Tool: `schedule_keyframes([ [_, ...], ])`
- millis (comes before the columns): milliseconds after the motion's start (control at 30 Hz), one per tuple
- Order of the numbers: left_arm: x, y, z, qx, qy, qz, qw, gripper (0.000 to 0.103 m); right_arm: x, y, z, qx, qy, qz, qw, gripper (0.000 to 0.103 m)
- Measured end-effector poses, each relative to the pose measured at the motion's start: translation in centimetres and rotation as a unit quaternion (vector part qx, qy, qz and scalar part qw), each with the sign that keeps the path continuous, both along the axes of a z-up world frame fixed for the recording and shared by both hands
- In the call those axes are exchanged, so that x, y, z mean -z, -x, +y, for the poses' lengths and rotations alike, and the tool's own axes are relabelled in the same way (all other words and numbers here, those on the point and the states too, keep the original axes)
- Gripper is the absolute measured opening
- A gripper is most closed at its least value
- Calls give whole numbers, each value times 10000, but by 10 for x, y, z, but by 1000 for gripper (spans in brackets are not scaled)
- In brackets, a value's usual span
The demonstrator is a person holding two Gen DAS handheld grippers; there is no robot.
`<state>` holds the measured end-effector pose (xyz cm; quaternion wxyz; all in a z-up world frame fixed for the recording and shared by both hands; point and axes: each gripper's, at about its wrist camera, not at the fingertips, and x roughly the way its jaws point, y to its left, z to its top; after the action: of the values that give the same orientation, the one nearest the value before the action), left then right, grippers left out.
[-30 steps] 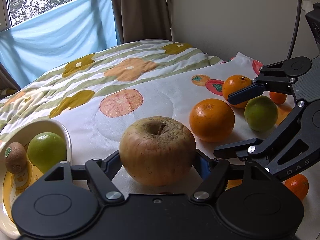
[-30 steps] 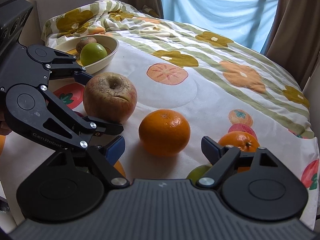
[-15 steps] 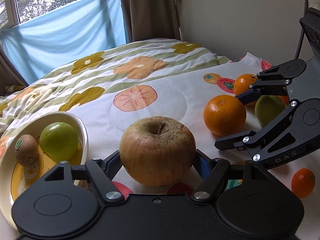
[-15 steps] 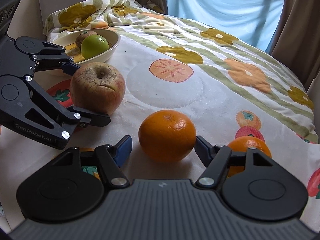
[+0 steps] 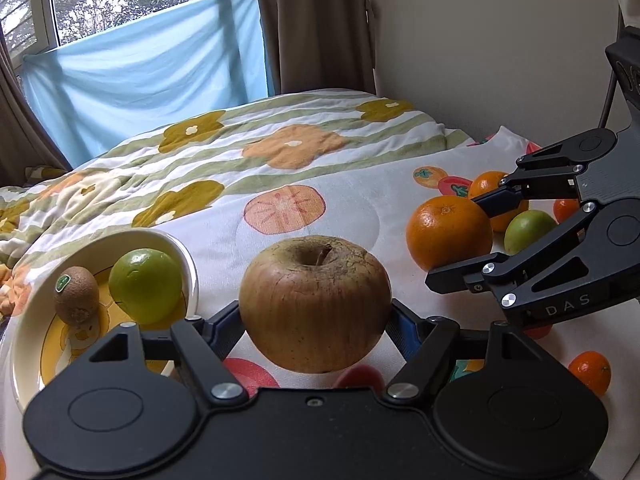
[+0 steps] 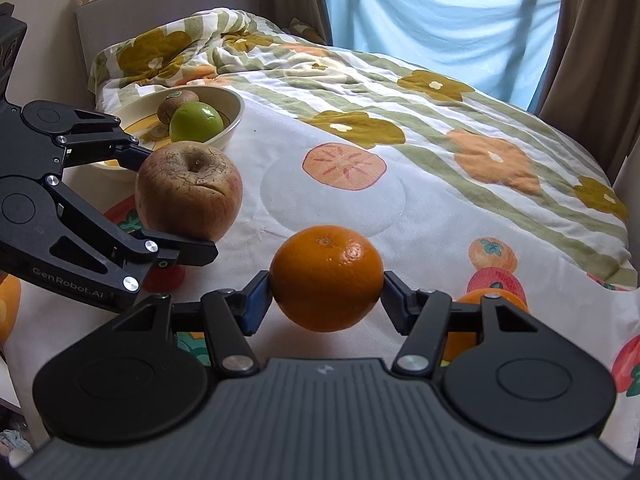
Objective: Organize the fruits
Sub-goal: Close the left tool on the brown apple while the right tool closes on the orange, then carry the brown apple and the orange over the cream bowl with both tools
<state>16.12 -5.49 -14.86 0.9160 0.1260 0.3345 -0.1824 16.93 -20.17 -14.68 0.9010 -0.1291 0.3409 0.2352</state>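
Note:
A big wrinkled brown apple [image 5: 316, 304] sits between the blue pads of my left gripper [image 5: 316, 316], which is shut on it just above the fruit-print cloth. The right wrist view shows that apple [image 6: 188, 192] in the left gripper [image 6: 172, 204], in front of the bowl. My right gripper [image 6: 326, 284] is closing on a large orange [image 6: 326, 276], and both pads touch its sides. From the left wrist view the orange [image 5: 448, 232] lies between the right gripper's [image 5: 456, 242] fingers. A cream bowl [image 5: 24, 344] at the left holds a green fruit [image 5: 144, 284] and a kiwi [image 5: 76, 296].
Behind the right gripper lie another orange [image 5: 484, 184], a green fruit [image 5: 528, 230] and a small mandarin [image 5: 590, 372]. The flowered bedspread [image 6: 440, 128] runs back to a blue curtain and brown drapes. A wall stands close on the right.
My right gripper's jaws have drawn in from wide apart until the pads meet the orange. The left gripper keeps the apple, and more of the bowl has come into its view.

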Motion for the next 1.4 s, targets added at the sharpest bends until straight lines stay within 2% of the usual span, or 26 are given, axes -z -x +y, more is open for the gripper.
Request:
schedule_keyframes([
  [400, -51, 26, 6, -367, 193, -422, 9982, 79, -46, 19, 7, -37, -138, -215, 9997, 74],
  [733, -103, 58, 43, -1101, 402, -776, 9901, 79, -96, 34, 30, -239, -315, -395, 9984, 74],
  [867, -117, 65, 65, -1320, 365, -864, 9868, 79, -112, 37, 47, -257, -410, -421, 9979, 74],
  [1100, -124, 64, 113, -1450, 207, -869, 9854, 79, -123, 36, 91, -207, -573, -334, 9976, 74],
  [1400, -102, 31, 174, -1100, 69, -660, 9917, 79, -108, 25, 159, 51, -554, -142, 9984, 74],
])
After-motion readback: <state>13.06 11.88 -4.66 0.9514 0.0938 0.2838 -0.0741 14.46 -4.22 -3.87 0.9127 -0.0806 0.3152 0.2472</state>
